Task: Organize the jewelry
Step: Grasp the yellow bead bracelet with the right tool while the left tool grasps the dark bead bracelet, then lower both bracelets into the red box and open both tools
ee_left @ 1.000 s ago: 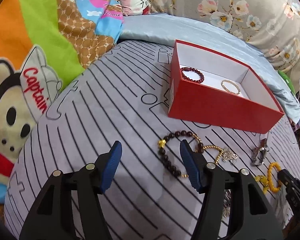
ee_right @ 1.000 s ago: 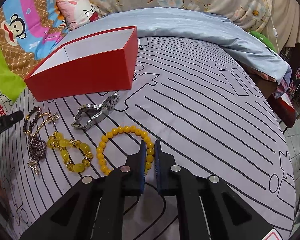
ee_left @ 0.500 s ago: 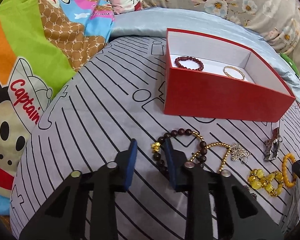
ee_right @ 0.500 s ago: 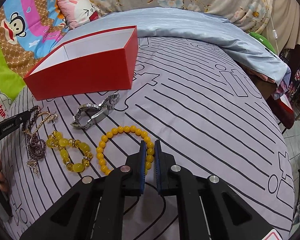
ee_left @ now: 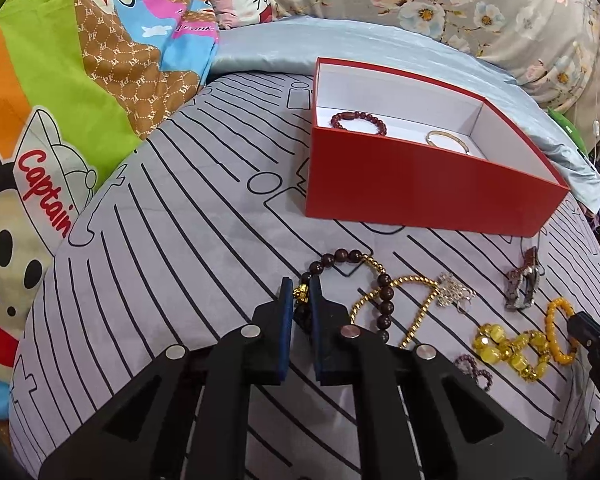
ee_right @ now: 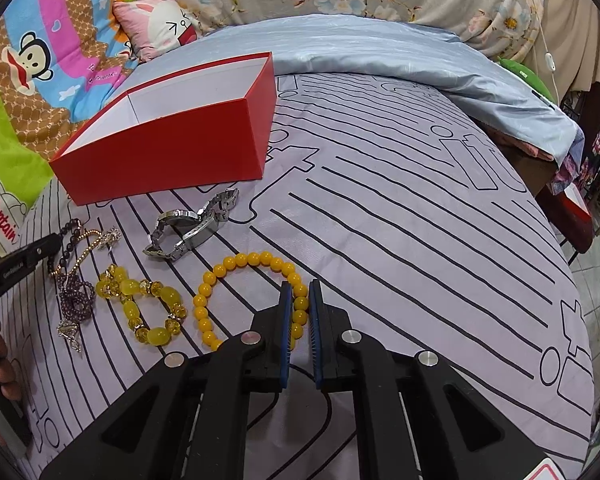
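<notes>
The left gripper is clamped on the dark wooden-bead bracelet at its gold charm, on the bed near the red cardboard box. The right gripper pinches the yellow round-bead bracelet. Both are light, limp and slippery; hold the beads squarely.

Red box walls off the far side, striped sheet rightward lies bare

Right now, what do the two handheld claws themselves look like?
The left claw and the right claw match: matte black angular plastic arms with triangular cutouts, round silver rivets at the joints, and flat blue ribbed pads lining the inner faces. No cables show. Small white lettering, unreadable, marks the left claw's side in the right wrist view.
</notes>
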### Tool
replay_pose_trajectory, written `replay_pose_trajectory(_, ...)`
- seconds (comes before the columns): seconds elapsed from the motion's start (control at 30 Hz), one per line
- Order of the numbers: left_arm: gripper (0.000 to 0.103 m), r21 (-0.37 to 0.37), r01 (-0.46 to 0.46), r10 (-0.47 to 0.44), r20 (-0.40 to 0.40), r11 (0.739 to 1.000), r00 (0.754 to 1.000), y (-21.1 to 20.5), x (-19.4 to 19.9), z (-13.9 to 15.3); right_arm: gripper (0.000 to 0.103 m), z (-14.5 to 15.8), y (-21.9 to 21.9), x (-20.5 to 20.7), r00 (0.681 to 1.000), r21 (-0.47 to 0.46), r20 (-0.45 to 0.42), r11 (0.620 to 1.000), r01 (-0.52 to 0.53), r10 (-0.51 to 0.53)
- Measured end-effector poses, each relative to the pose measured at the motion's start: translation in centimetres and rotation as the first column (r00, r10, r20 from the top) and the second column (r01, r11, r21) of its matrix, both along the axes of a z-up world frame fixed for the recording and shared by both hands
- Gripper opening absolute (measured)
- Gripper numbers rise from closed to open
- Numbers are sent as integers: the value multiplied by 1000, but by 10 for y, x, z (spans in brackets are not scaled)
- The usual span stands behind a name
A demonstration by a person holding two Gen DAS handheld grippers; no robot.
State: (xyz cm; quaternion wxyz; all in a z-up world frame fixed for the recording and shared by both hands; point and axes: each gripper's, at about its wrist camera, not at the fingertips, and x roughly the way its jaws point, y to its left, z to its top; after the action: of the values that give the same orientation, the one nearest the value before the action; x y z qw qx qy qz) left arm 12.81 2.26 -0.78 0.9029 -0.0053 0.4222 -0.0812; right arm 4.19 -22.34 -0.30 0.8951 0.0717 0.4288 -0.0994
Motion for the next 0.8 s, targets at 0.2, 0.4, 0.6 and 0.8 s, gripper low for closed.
replay_pose_trajectory(0.2,8,-27,3,-3,7,1000,1000,5,-16,11,7,4,3,-5,1000,38,3,999,-15,15)
replay_pose_trajectory(0.4,8,-65,-2,3,23,998,1000,13,-26,28,7,22,11,-17,999,51,40,998,-32,30)
replay_pose_trajectory(0.6,8,-98,25,-21,44,995,999,17,-40,50,7,48,14,-31,995,68,96,997,-41,34)
replay_pose_trajectory(0.8,8,-133,64,-55,71,989,996,13,-53,72,7,70,15,-38,990,79,138,996,-51,40)
